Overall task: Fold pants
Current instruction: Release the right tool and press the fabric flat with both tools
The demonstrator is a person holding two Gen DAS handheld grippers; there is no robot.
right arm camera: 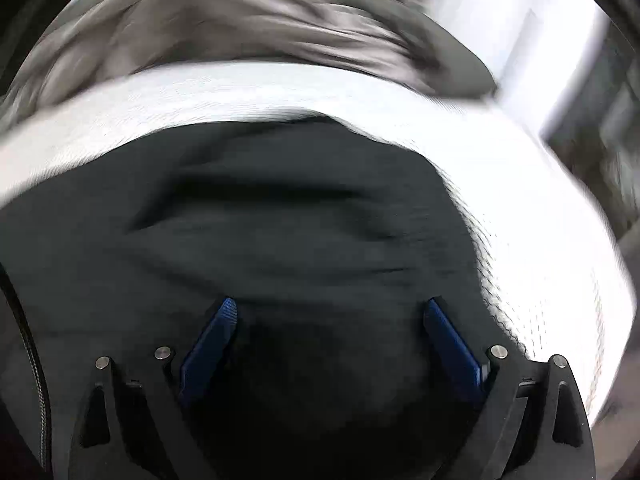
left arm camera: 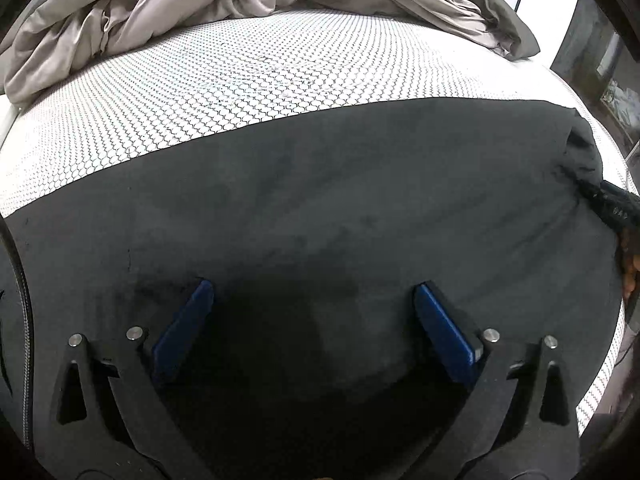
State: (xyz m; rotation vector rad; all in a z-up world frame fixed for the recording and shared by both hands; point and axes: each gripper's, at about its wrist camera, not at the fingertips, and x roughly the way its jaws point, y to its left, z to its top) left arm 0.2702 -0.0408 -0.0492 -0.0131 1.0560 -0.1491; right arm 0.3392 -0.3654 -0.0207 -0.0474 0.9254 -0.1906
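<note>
One pair of dark grey pants lies spread flat across the near part of my bed, on a white mattress printed with a fine black scale pattern. My left gripper hovers just above the cloth with its two blue-padded fingers set wide apart and nothing between them. In the left wrist view the fabric runs smooth from one side of the frame to the other, its far edge straight against the mattress. At the right edge of that view, the cloth bunches into a dark, crumpled corner, where part of another black tool shows against it.

My right gripper is likewise spread wide and empty, its two blue pads poised over the same garment. The right wrist view is heavily blurred, yet one long shallow crease can be made out across the cloth ahead of the fingers, and the fabric's far edge curves against the white mattress.

One rumpled beige duvet is heaped along the far side of the bed, well apart from the pants. It shows as a smeared grey mass in the right wrist view.
</note>
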